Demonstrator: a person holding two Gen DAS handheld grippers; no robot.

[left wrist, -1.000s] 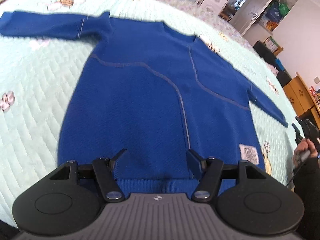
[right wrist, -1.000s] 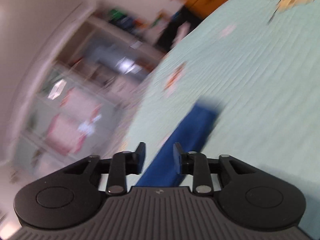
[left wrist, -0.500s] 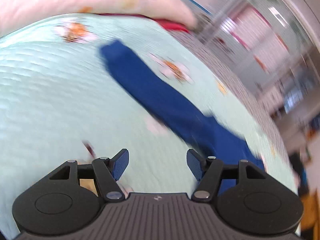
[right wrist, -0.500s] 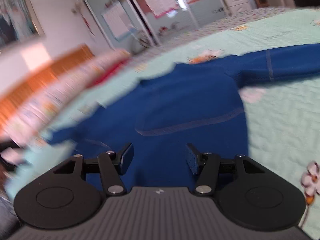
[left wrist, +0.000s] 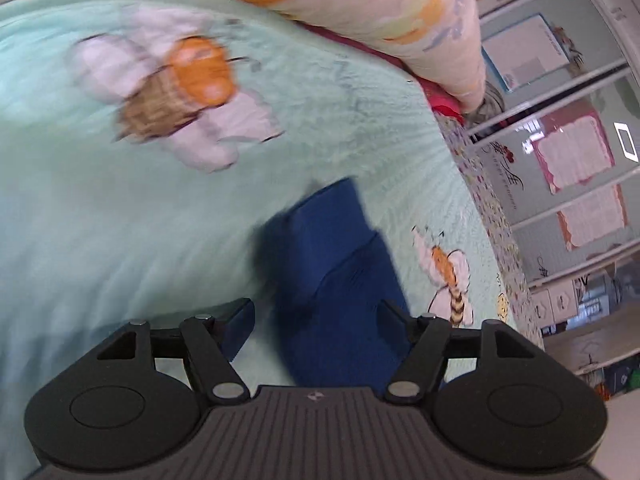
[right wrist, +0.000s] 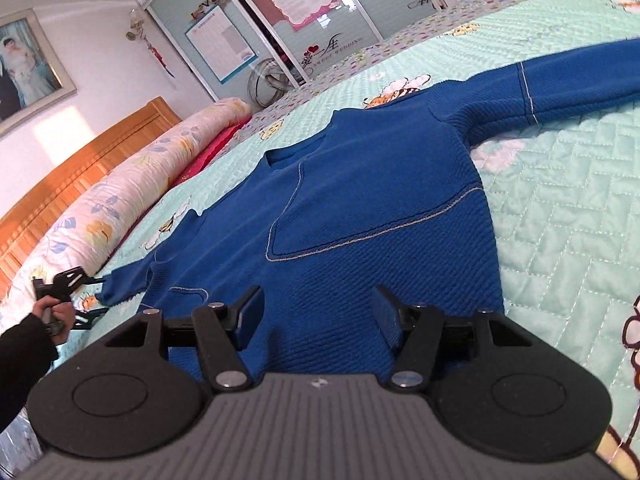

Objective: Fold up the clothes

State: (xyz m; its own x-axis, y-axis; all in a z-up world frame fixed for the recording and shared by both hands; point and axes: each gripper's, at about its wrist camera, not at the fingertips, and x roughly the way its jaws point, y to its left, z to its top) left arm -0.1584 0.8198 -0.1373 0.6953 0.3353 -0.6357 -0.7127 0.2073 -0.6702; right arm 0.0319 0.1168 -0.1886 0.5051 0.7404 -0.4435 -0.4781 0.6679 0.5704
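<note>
The left tongs [left wrist: 316,316] have just spread a little wider and hang over the cuff end of one sleeve [left wrist: 332,264], nothing pinched yet; to my eye the thing to do is bite the cuff squarely across its width, not by one corner, then carry it in over the chest in one low sweep so the sleeve lands flat. The right tongs [right wrist: 318,312] have also just been opening, and stand spread and empty above the hem side of the body. The royal-blue knitted sweater [right wrist: 360,200] lies face up and spread flat on the pale mint quilted bedspread [right wrist: 560,208] (bees stitched all over it), both arms stretched wide, grey curved seams across the front, no fold made so far.
</note>
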